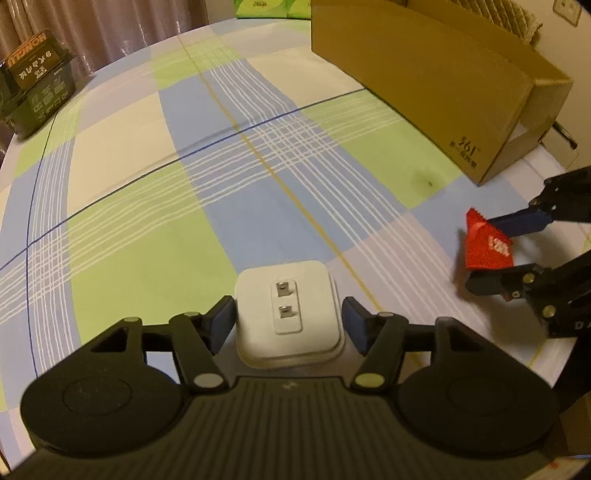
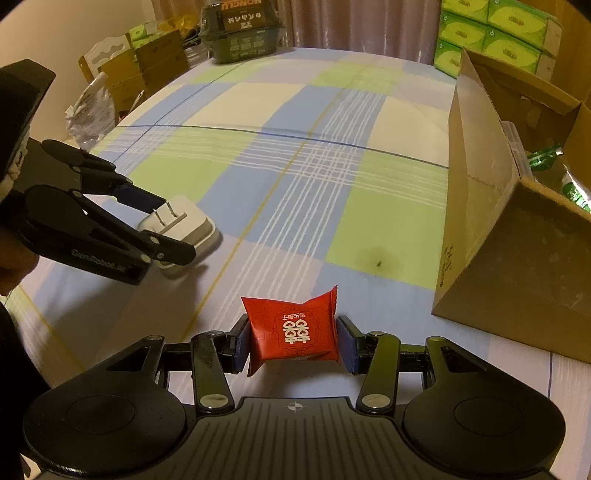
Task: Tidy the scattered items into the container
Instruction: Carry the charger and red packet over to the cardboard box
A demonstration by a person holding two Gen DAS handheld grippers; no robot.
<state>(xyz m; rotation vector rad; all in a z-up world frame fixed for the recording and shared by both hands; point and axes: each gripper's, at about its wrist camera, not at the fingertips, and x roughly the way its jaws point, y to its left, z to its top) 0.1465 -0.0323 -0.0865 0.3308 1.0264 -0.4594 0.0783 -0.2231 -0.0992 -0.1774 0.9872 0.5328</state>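
A white plug-in charger (image 1: pixel 288 288) with two metal prongs facing the camera sits between the pads of my left gripper (image 1: pixel 288 317), which is shut on it. In the right wrist view the charger (image 2: pixel 195 225) hangs tilted just above the cloth in that left gripper (image 2: pixel 173 229). My right gripper (image 2: pixel 293 339) is shut on a red candy packet (image 2: pixel 295 325) with white characters. From the left wrist view the packet (image 1: pixel 484 247) and right gripper (image 1: pixel 487 254) are at the right edge. The open cardboard box (image 2: pixel 480 221) stands right of both grippers, also seen as the box (image 1: pixel 424 92).
A plaid tablecloth (image 2: pixel 295 166) covers the table. A dark green carton (image 2: pixel 240 33) stands at the far edge, green tissue packs (image 2: pixel 491 33) behind the box. Green-wrapped items (image 2: pixel 546 155) lie inside the box. Brown boxes (image 2: pixel 159 62) and a plastic bag (image 2: pixel 92 110) sit off the table's left.
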